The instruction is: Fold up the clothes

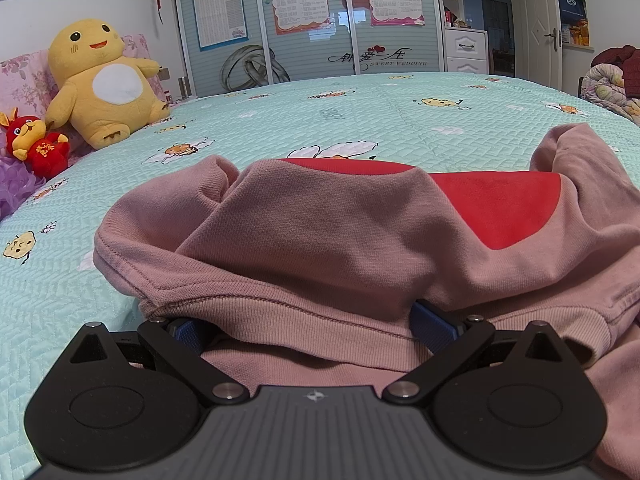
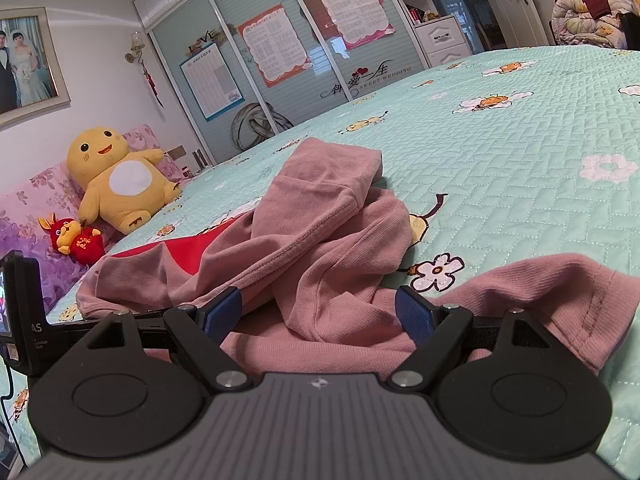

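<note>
A dusty-pink sweatshirt point(image 1: 332, 240) with a red patch point(image 1: 504, 204) lies crumpled on the bed. My left gripper point(image 1: 316, 324) is open, its blue pads point(image 1: 434, 326) wide apart on either side of the ribbed hem, with cloth draped over the fingertips. In the right wrist view the same sweatshirt point(image 2: 320, 240) lies bunched, a sleeve folded over on top. My right gripper point(image 2: 320, 312) is open, its blue pads point(image 2: 414, 316) spread around a fold of the pink cloth, low on the bed.
The bed has a mint quilted cover point(image 1: 360, 112) with bee and flower prints. A yellow plush toy point(image 1: 104, 80) and a small red plush point(image 1: 36, 144) sit by the pink headboard at the left. A wardrobe with posters stands behind. A heap of bedding point(image 2: 592, 12) lies at the far right.
</note>
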Demonstrator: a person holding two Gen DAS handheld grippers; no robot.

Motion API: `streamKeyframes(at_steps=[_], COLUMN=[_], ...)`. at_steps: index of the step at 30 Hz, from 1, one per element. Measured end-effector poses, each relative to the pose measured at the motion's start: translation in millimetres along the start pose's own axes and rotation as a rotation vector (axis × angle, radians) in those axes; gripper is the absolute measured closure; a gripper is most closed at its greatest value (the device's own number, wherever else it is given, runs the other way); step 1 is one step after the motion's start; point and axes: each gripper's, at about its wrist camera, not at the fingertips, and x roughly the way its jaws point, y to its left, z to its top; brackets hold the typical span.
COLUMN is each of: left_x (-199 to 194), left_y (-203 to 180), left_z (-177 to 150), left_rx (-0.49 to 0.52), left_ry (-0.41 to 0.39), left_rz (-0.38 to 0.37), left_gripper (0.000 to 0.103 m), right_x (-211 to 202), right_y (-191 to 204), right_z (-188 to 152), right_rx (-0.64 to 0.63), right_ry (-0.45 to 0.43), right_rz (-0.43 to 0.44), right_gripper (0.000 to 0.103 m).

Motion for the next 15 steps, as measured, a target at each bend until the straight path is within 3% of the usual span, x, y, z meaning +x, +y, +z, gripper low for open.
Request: streamKeyframes(at_steps=[15], left_x=[1.9], left_y=[1.0], left_z=[0.2], left_rx=[0.0], left_ry=[0.001], left_rz=[-0.001], left_gripper=[0.0], right_x=[0.0], right_y=[-0.4], right_z=[0.5], right_rx=[-0.001], right_ry=[0.001], right_rz=[-0.001], right_gripper=[0.02])
